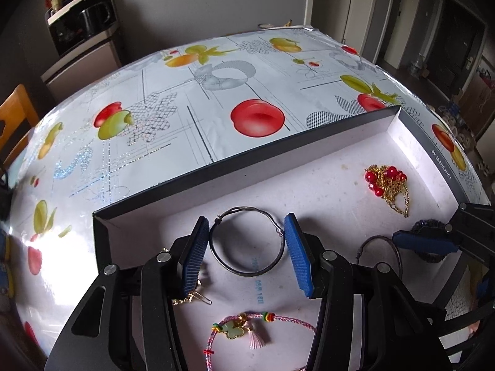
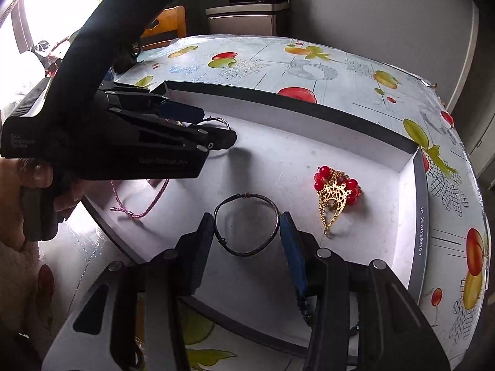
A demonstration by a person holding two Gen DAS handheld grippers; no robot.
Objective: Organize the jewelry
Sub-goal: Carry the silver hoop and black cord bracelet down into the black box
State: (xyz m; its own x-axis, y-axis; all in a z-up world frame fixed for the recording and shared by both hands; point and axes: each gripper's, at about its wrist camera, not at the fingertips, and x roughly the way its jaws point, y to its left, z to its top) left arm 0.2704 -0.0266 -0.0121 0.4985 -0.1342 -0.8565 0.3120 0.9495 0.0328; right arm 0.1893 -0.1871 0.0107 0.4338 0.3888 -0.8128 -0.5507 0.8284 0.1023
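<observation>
A shallow box (image 1: 278, 151) with a white floor lies on the table. My left gripper (image 1: 247, 220) is shut on a thin silver wire bangle (image 1: 241, 208), its blue pads pressing both sides and holding it above the floor. My right gripper (image 2: 246, 216) is shut on a dark bangle (image 2: 247, 196) in the same way, casting a shadow below. In the right wrist view the left gripper (image 2: 213, 130) hangs over the box's far left corner. A red-bead and gold piece (image 1: 386, 188) (image 2: 335, 191) and a pink braided bracelet (image 1: 244, 330) (image 2: 148, 207) lie in the box.
A small gold hair clip (image 1: 198, 298) lies under my left finger. Dark beads (image 2: 304, 306) hang near my right finger. A fruit-print cloth (image 1: 216, 99) covers the table. A wooden chair (image 1: 15, 114) and a cabinet (image 1: 89, 58) stand beyond it. A hand (image 2: 34, 173) grips the left tool.
</observation>
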